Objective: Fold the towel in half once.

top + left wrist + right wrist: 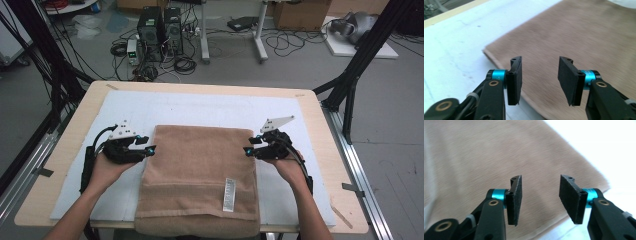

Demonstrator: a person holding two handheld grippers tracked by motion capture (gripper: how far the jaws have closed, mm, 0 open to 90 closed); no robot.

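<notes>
Draped over the near edge of the pale wooden table [320,130] with its white mat [200,107], the folded tan terry towel [200,175] lies centred, white label near its right side. For a square next fold, both grippers should bite matching edges together. Left gripper [150,148], at the towel's left edge, and right gripper [248,150], at its right edge, stand part-open, holding nothing.

A wooden bench [320,130] carries a white mat [200,107]. On the mat lies a folded brown towel [197,170], probably overhanging the near edge.
</notes>
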